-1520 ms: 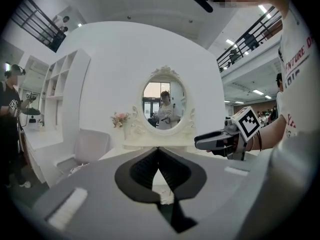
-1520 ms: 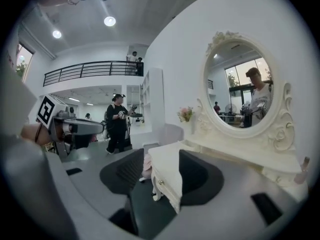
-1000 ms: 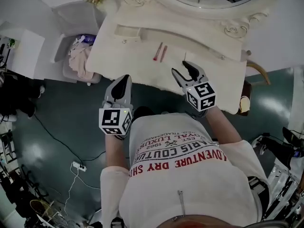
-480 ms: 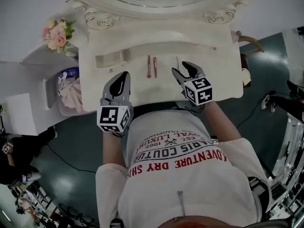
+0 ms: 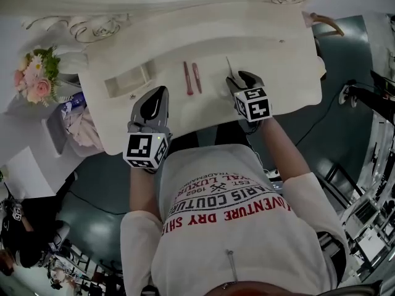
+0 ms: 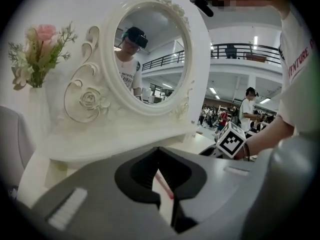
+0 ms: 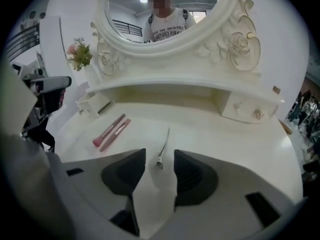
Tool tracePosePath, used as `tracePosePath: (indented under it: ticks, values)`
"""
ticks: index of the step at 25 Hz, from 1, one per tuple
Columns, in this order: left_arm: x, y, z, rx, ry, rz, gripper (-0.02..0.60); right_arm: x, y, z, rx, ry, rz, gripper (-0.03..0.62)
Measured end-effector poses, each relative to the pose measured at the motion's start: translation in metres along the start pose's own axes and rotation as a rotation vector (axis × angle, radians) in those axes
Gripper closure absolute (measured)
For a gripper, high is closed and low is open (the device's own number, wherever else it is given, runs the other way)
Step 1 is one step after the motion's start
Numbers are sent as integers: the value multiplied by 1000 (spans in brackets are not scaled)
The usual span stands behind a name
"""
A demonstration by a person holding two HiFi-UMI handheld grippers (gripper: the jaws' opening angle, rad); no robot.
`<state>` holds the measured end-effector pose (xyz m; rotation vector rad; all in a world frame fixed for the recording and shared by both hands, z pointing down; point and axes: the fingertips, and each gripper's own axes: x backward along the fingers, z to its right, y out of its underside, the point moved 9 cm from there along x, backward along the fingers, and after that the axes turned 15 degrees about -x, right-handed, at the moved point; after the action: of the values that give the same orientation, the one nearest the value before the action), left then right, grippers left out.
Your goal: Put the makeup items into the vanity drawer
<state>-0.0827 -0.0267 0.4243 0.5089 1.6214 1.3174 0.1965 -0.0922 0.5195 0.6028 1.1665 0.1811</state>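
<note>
Right gripper [image 7: 160, 154], jaws half apart and empty, is nearest the thin silver clip [image 7: 164, 146] on the vanity top [image 7: 210, 144]: it lies just ahead, long axis along the jaw gap, while the left gripper [image 5: 155, 100], closed on nothing, sits nearer the two pink sticks [image 7: 110, 129] and the open drawer [image 5: 126, 79].

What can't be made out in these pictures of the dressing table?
Small open white drawer: too small in the head view to show any contents.
Two pink makeup sticks: brush or pencil is unclear; the shut jaws of the left gripper hide all but a sliver in its view.
Thin silver clip: in the head view its near end runs under the right gripper.
</note>
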Motion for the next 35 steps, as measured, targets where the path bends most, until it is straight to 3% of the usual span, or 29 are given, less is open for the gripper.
tracePosePath:
  ticks: [9,10,15,23,28,35]
  values:
    - [-15,8,0,-11,33,4,571,-12,6,3,-29,93,-38,493]
    - [-15,7,1,-9,33,8,571,-12,5,3,-24,96,-49,530]
    - [-7,4,-2,-8,17,30,571,-11,-2,-4,22,95,-67,536]
    - [38,0,-22,-6,-57,79,571,7,-35,-69,168,-24,19,537]
    - [84,6,-48,-14,-129,99,571,3,-61,-134,259,-151,61,537]
    - [150,25,-85,0,-249,102,571,-19,-84,-232,432,-325,38,537]
